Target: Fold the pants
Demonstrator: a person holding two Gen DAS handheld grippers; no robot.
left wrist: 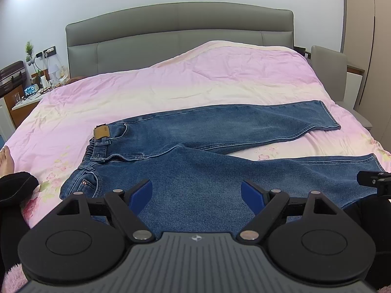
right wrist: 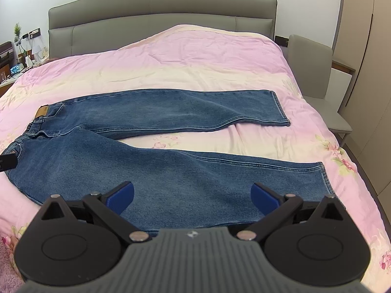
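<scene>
Jeans lie flat on the bed, waist toward 9 o'clock, hems toward 3 o'clock. Blue denim, faded, with a tan patch at the waistband. Legs splay in a shallow V; the far leg runs straight, the near leg angles toward 4 o'clock. A wedge of duvet shows between them.

Left gripper: jaws wide apart, blue pads holding nothing, poised over the near leg's thigh. Contact with the denim cannot be told.

Right gripper: jaws wide apart, empty, over the near leg's lower half. Its near edge is hidden under the gripper body.

Each gripper shows as a black sliver at the edge of the other's view.

Duvet: pink and cream, wrinkled, floral print at the borders. Grey padded headboard at 12 o'clock. Cluttered nightstand at 10 o'clock, items too small to name. Grey chair at 2 o'clock. A bare foot at 9 o'clock, cut off by the frame.
</scene>
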